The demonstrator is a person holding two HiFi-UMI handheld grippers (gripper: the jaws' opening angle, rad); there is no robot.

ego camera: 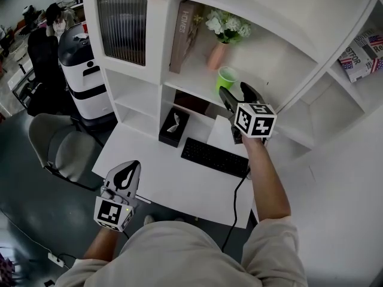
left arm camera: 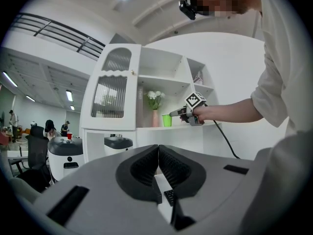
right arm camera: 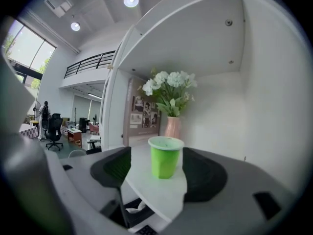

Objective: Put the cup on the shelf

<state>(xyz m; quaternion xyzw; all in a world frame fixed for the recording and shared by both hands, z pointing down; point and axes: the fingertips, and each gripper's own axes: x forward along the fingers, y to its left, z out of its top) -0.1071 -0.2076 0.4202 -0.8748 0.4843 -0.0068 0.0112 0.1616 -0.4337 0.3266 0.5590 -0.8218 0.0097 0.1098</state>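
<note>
A green cup (ego camera: 227, 76) stands upright on the white shelf (ego camera: 194, 70), in front of a pink vase of white flowers (ego camera: 218, 54). My right gripper (ego camera: 234, 92) is open at the shelf's front edge, just short of the cup. In the right gripper view the cup (right arm camera: 165, 156) sits between the spread jaws with a gap on each side, and no pad touches it. My left gripper (ego camera: 127, 176) hangs low near the desk's front edge, shut with nothing in it. From the left gripper view, the cup (left arm camera: 167, 120) shows far off on the shelf.
A book (ego camera: 183, 36) leans at the shelf's left. Below, on the desk (ego camera: 149, 178), lie a black keyboard (ego camera: 215, 157) and a black tissue box (ego camera: 173, 127). A grey chair (ego camera: 60, 148) and a white machine (ego camera: 81, 70) stand left of the cabinet.
</note>
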